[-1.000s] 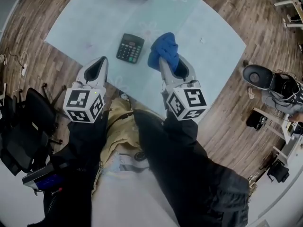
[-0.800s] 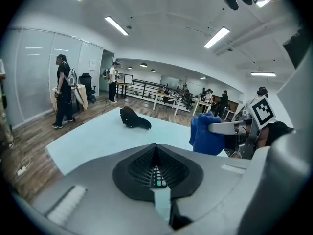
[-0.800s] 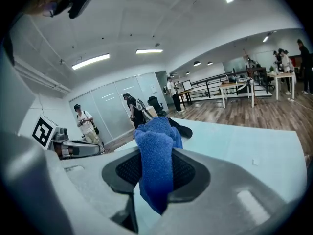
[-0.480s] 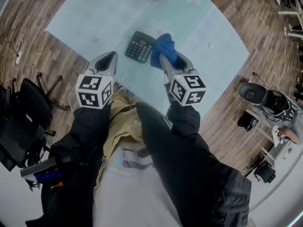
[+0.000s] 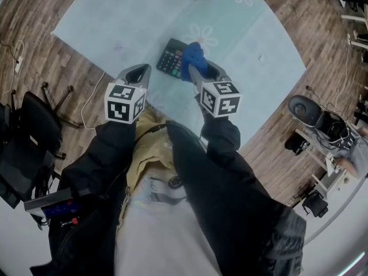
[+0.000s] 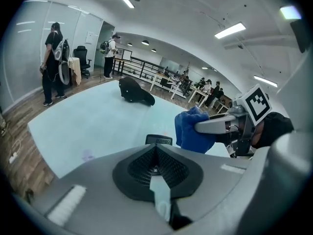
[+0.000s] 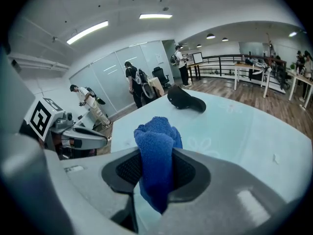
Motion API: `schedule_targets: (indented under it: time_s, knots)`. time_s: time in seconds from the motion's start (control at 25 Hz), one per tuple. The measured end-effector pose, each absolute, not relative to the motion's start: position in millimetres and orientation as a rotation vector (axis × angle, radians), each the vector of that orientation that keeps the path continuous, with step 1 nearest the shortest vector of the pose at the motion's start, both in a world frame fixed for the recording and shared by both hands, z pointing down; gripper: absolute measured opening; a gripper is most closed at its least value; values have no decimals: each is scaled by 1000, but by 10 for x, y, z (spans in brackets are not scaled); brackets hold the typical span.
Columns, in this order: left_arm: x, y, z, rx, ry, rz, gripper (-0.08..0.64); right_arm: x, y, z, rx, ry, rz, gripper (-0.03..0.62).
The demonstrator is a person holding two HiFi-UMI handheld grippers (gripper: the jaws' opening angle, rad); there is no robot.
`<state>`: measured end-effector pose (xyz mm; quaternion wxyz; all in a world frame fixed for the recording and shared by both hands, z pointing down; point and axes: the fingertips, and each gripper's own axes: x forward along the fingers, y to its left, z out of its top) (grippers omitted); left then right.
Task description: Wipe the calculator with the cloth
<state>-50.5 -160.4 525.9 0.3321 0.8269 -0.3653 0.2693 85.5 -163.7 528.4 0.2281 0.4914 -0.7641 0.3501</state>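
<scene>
Calculator [image 5: 171, 57] on table [image 5: 126, 22]; right gripper [image 5: 200, 72] clamps cloth [image 5: 192, 56]; left gripper [image 5: 138, 72] closed, empty.

Black cap [image 6: 136, 93] lies at far edge of pale blue table [image 5: 115, 16]. Black office chair [image 5: 26, 137] on wood floor [image 5: 34, 50], off table's left corner. Person [image 6: 51, 62] stands beyond.

left gripper [image 5: 140, 69]: fingers together | right gripper [image 5: 199, 71]: fingers clamped shut
</scene>
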Motion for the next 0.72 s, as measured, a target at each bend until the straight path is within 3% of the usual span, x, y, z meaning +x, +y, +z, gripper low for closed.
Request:
schedule_targets:
  time_s: [0.32,0.72]
  knots:
    - [-460,-1675,5563,2100,-902,766,-2,877,-1823,5542,1258,-2067,877,129]
    - [-561,-1877,5754,2064,-906,789,-2,890,-2360,5728,1156,-1988,365,129]
